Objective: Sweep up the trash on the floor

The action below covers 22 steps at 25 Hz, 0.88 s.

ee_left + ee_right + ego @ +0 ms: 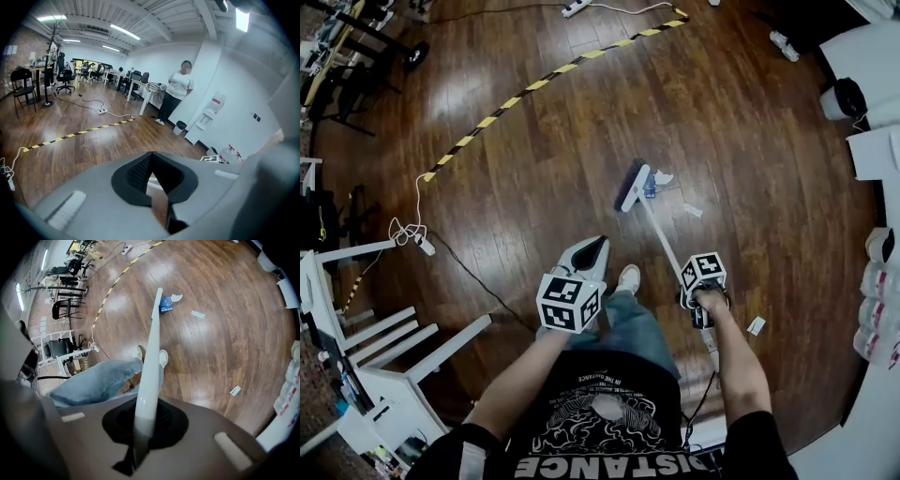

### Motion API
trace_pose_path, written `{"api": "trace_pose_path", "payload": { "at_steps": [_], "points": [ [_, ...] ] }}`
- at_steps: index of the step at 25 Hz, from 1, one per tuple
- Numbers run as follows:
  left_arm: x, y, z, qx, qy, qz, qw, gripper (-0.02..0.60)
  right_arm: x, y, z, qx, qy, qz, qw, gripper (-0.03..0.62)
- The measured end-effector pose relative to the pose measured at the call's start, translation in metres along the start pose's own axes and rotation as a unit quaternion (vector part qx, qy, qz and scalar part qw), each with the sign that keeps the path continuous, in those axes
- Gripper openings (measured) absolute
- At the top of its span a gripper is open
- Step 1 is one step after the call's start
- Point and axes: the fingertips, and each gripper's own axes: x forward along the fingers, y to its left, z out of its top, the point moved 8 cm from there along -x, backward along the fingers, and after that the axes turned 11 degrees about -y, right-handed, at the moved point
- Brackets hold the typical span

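A broom with a long white handle (661, 234) slants across the wooden floor, its dark head (631, 185) resting beside a blue packet (652, 186) and a crumpled white scrap (664, 176). My right gripper (692, 286) is shut on the handle (150, 357) at mid length; in the right gripper view the gripper (140, 427) shows the handle running out between its jaws. A white strip (692, 211) lies right of the broom head, and another paper scrap (757, 325) lies near my right arm. My left gripper (598, 244) hangs over the floor by my foot, shut and holding nothing (152, 185).
Yellow-black tape (534, 82) crosses the floor far off. A power strip with cable (417, 239) and white frames (366, 347) stand at the left. A black bin (844, 98) and water bottles (877, 309) line the right wall. A person (177, 91) stands by the white wall.
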Motion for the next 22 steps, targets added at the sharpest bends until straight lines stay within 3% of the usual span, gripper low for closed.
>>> {"api": "trace_pose_path", "payload": {
  "at_steps": [5,14,22],
  "points": [
    [0.016,-0.01,0.003,0.012,0.021,-0.044,0.9987,0.005,0.01,0.031,-0.004,0.05,-0.038,0.056,0.996,0.0],
    [0.053,0.003,0.015,0.036,0.07,-0.113,0.9905,0.005,0.028,0.081,0.045,0.122,-0.056,0.114,0.984,0.0],
    [0.081,0.02,0.02,0.053,0.101,-0.134,0.9845,0.005,0.032,0.069,0.067,0.194,-0.069,0.132,0.97,0.0]
  ]
}}
